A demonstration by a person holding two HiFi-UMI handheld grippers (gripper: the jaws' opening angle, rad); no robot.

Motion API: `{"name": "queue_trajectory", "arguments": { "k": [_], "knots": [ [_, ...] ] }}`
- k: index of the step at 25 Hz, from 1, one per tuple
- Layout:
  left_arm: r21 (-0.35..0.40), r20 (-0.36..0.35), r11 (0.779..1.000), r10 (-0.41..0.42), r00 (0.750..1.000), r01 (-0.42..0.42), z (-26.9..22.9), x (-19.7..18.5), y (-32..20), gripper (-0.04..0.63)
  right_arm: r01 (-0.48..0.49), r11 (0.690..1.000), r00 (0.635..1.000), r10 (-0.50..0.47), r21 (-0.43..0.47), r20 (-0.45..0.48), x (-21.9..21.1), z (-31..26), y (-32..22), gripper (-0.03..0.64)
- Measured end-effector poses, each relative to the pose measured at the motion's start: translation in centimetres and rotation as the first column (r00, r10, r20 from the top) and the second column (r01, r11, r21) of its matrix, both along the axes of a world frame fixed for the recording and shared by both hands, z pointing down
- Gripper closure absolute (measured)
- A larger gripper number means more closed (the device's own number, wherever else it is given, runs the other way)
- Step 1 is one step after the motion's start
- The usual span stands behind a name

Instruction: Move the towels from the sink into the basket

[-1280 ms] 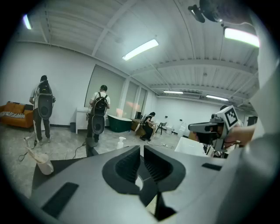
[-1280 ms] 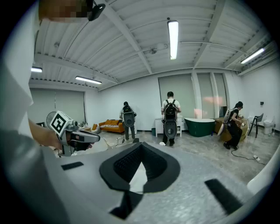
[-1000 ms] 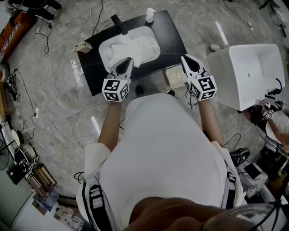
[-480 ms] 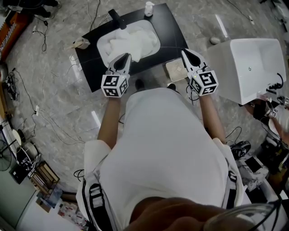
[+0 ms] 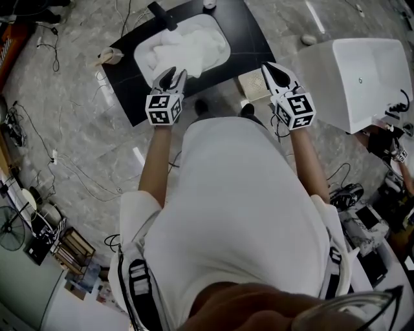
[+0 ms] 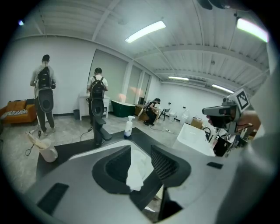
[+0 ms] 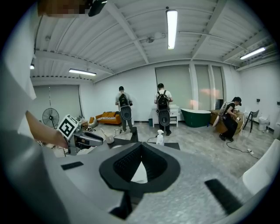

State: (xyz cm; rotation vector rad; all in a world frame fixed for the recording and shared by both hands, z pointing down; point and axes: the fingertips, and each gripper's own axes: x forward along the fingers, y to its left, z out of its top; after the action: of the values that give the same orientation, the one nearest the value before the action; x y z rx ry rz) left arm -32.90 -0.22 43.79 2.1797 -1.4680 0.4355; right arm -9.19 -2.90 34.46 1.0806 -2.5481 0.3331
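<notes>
white towels (image 5: 187,48) wait in the sink (image 5: 138,63). my left gripper (image 5: 169,77), jaws just opening, holds nothing; right gripper (image 5: 270,68) is closed, empty. that small gap could miss the cloth.

A black counter (image 5: 249,42) stands on a grey marbled floor (image 5: 77,129). A white sink (image 5: 215,24) is sunk in the counter, with white towels (image 5: 184,50) heaped inside. A black faucet (image 5: 162,14) stands at the sink's 11 o'clock, a pump bottle (image 5: 208,3) at its 1 o'clock, and a pale jug (image 5: 110,57) at the counter's 9 o'clock corner. On the floor, a small white basket (image 5: 253,85) sits just beside the counter at 5 o'clock, a large white tub (image 5: 362,71) lies at 3 o'clock, and loose cables (image 5: 71,174) trail at 8 o'clock.
</notes>
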Motion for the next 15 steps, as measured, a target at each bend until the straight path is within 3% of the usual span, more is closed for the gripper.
{"name": "queue_trajectory", "arguments": {
  "k": [9,15],
  "knots": [
    [-0.134,0.06,0.991,0.026,0.998,-0.018,8.5,-4.1,-3.4,0.374,-0.044,0.995,0.999,0.043,-0.086,-0.017,-1.8,3.4,-0.3,0.62],
    [-0.222,0.127,0.972,0.112,0.985,-0.082,15.1,-7.0,-6.3,0.302,-0.069,0.986,0.998,0.067,-0.155,-0.018,-4.1,6.7,-0.3,0.62]
  ]
}}
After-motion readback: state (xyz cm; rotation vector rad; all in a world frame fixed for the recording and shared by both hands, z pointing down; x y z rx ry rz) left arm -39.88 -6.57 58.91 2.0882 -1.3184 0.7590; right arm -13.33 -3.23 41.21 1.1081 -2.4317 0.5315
